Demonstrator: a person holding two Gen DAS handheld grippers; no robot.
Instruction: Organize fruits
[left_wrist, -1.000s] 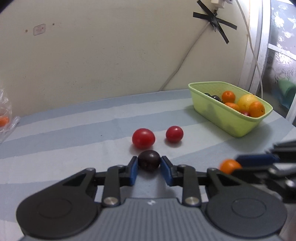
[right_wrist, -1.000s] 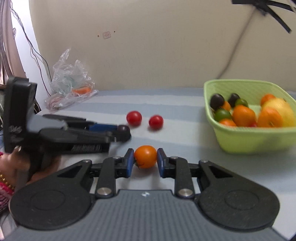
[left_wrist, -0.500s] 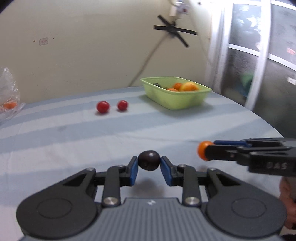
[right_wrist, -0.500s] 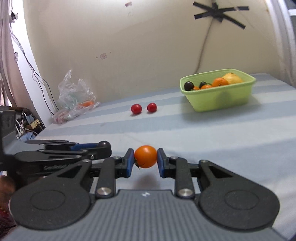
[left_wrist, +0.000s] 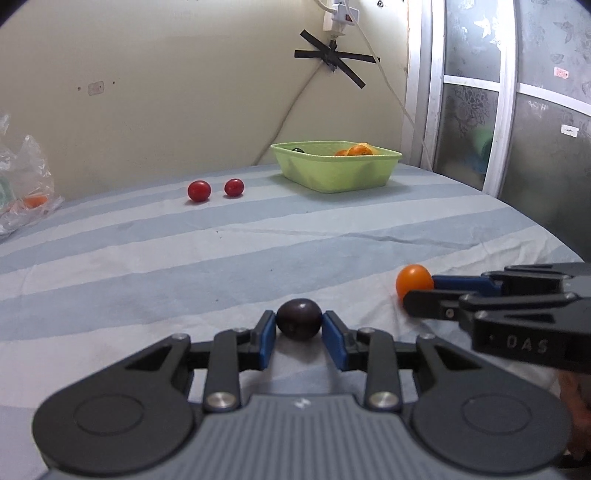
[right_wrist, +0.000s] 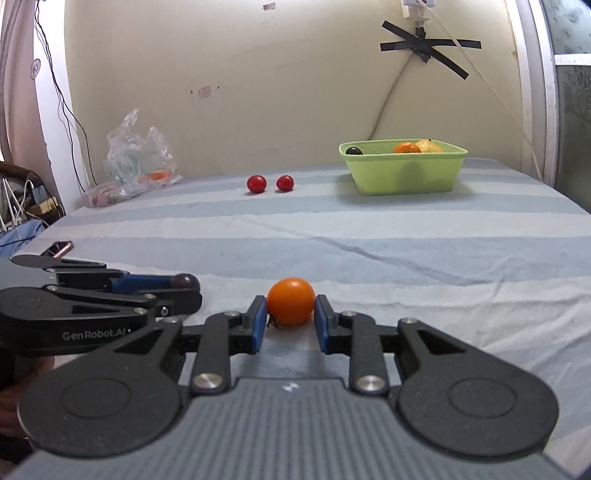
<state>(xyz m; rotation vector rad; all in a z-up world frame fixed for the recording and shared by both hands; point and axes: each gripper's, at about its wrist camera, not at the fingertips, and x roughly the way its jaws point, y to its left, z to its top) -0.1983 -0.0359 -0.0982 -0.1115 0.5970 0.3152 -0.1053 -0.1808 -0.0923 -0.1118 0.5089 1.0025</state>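
Note:
My left gripper is shut on a dark purple fruit, low over the striped cloth near the table's front. My right gripper is shut on a small orange tomato, also low at the front. Each gripper shows in the other's view: the right one with the orange tomato, the left one with the dark fruit. Two red tomatoes lie far back on the cloth. A green basket with several fruits stands at the back right.
A crumpled plastic bag with items lies at the back left by the wall. A cable taped to the wall hangs behind the basket. The table's right edge drops off near a glass door.
Both grippers have pulled back from the tomatoes and basket toward the table's front and lowered to the cloth, each still holding its fruit.

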